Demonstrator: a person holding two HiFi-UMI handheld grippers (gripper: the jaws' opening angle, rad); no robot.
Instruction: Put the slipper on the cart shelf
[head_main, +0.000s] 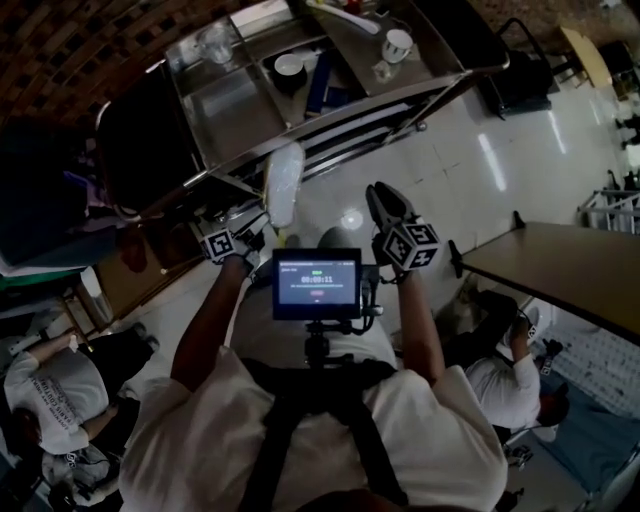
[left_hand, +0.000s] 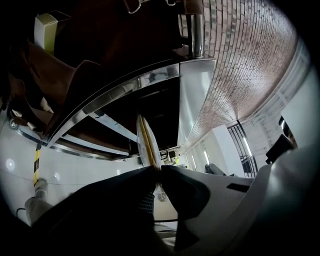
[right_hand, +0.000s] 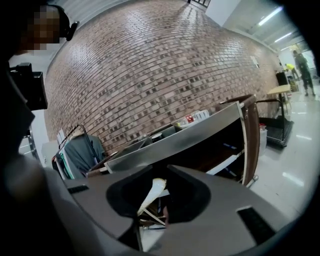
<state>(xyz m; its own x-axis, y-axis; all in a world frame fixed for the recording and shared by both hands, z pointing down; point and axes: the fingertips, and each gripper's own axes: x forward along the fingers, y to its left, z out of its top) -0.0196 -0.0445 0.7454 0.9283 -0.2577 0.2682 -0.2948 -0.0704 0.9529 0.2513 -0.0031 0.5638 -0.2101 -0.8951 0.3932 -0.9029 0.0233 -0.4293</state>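
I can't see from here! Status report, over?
Left gripper shut on slipper. Right gripper empty, jaws slightly apart. Slipper short of cart; nothing seen blocking.

Little lettering can be read. A small monitor (head_main: 317, 283) on the person's chest rig shows a blue screen with a row of white digits set out like a running timer, a green mark above it and a red one below. All of it is too blurred to read for certain. Just beside the monitor, the cubes on the left gripper (head_main: 256, 232) and right gripper (head_main: 379, 194) bear black-and-white square markers. Below and left of the monitor, a seated person's white T-shirt (head_main: 55, 398) carries dark print, illegible.
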